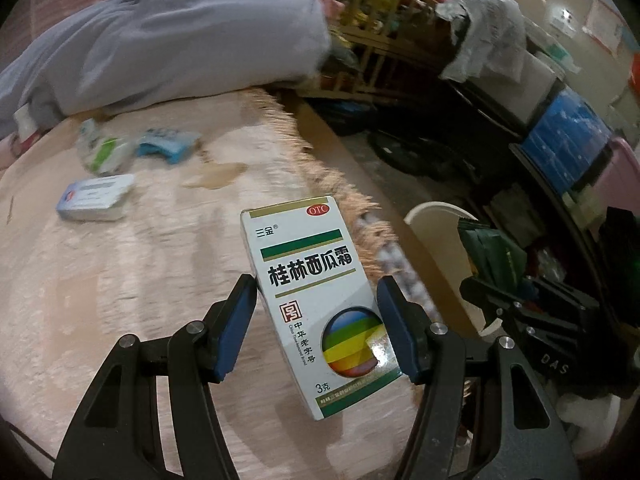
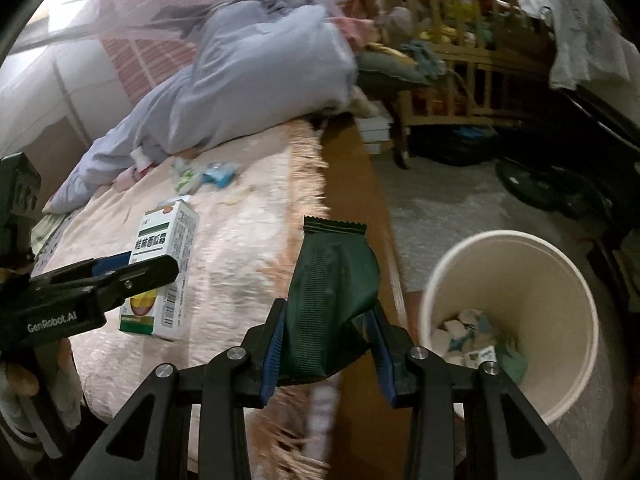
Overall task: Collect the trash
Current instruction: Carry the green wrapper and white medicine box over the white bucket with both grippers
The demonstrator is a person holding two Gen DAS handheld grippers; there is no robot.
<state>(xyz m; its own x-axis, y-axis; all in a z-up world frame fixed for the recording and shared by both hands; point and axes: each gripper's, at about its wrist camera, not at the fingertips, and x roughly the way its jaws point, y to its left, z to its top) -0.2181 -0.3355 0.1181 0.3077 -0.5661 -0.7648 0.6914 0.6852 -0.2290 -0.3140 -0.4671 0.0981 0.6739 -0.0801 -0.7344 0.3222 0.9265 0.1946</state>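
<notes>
My left gripper is shut on a white medicine box with green bands and a rainbow circle, held above the pink bedspread near its fringed edge. The same box and left gripper show at the left of the right wrist view. My right gripper is shut on a dark green crinkled wrapper, over the bed's wooden edge. A white round bin stands on the floor to the right with several scraps at its bottom; its rim peeks out behind the box.
More litter lies further up the bedspread: a flat white-blue box, a green-white packet and a blue packet. A grey-blue quilt is heaped at the head. A wooden crib and dark clutter fill the floor beyond.
</notes>
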